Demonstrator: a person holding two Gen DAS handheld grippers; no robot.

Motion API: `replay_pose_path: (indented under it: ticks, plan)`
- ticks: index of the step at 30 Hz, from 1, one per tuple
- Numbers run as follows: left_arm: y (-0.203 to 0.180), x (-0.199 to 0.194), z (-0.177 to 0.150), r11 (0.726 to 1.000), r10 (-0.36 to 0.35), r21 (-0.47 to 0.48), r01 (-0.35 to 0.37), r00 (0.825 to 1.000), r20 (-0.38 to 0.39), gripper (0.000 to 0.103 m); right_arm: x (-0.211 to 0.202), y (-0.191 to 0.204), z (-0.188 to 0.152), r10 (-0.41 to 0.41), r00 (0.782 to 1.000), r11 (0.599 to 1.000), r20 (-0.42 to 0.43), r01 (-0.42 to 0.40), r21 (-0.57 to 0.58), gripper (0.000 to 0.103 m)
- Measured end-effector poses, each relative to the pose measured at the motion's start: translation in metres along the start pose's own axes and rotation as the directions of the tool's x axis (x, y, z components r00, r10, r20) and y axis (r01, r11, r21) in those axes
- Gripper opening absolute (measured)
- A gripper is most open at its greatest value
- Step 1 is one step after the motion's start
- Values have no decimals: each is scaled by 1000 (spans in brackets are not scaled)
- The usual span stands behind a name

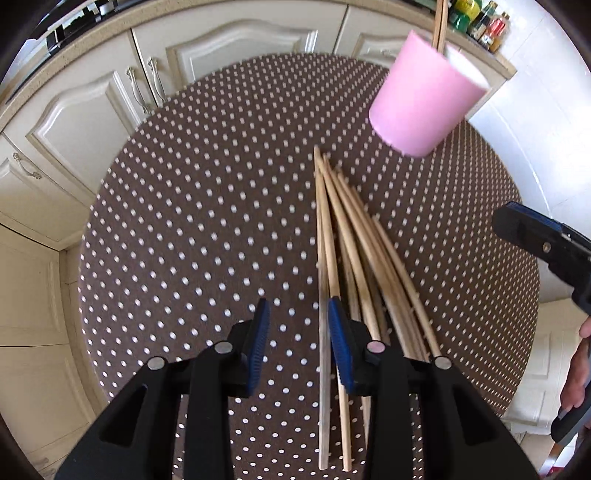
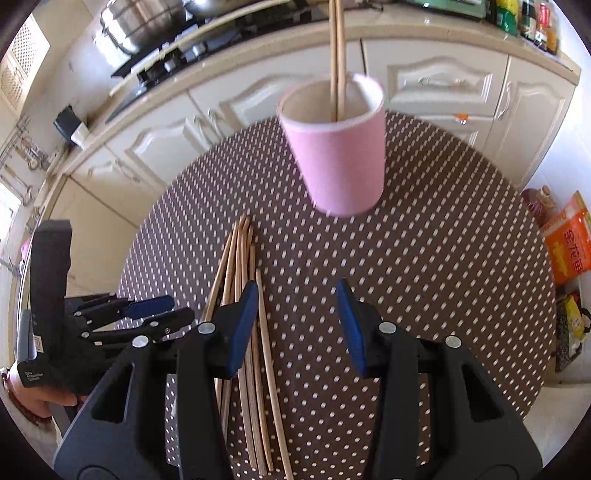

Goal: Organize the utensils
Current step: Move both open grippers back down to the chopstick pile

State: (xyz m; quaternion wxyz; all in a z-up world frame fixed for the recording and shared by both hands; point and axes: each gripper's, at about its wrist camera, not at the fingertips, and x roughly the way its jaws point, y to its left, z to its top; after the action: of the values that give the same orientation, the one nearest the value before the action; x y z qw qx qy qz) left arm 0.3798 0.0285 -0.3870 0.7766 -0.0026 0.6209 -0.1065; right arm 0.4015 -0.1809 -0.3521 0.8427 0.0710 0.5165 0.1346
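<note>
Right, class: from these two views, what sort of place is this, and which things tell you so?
Most likely a home kitchen. Cream cabinets run under a counter, a hob with a steel pot sits on it, and bottles stand at its end.

Both fisheye views look forward and down along their own tool's fingers, from close above the round polka-dot worktop (image 1: 207, 206). The left view faces the cabinets; the right sits beside it. Both share the pink cup (image 1: 424, 99) and loose chopsticks (image 2: 251, 332).
</note>
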Motion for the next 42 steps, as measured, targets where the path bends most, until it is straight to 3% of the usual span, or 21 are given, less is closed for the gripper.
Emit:
replay_pose_path:
  ticks: [11, 18, 29, 37, 42]
  plan:
    - [-16, 17, 6, 998, 44, 34, -43, 999, -7, 33, 27, 10, -23, -26, 993, 999, -112, 21, -43, 43]
    - [-38, 24, 23, 985, 148, 87, -149, 989, 13, 34, 46, 17, -28, -68, 982, 995, -177, 53, -88, 43]
    - [-32, 16, 6, 991, 124, 46, -123, 992, -9, 33, 71, 40, -34, -107, 971, 983, -215, 71, -167, 38]
    - [1, 15, 4, 998, 66, -14, -67, 998, -16, 33, 87, 68, -32, -179, 959, 956, -220, 117, -270, 36]
    - [3, 20, 30, 997, 77, 19, -77, 997, -17, 33, 106, 91, -23, -224, 940, 939, -258, 136, -317, 35]
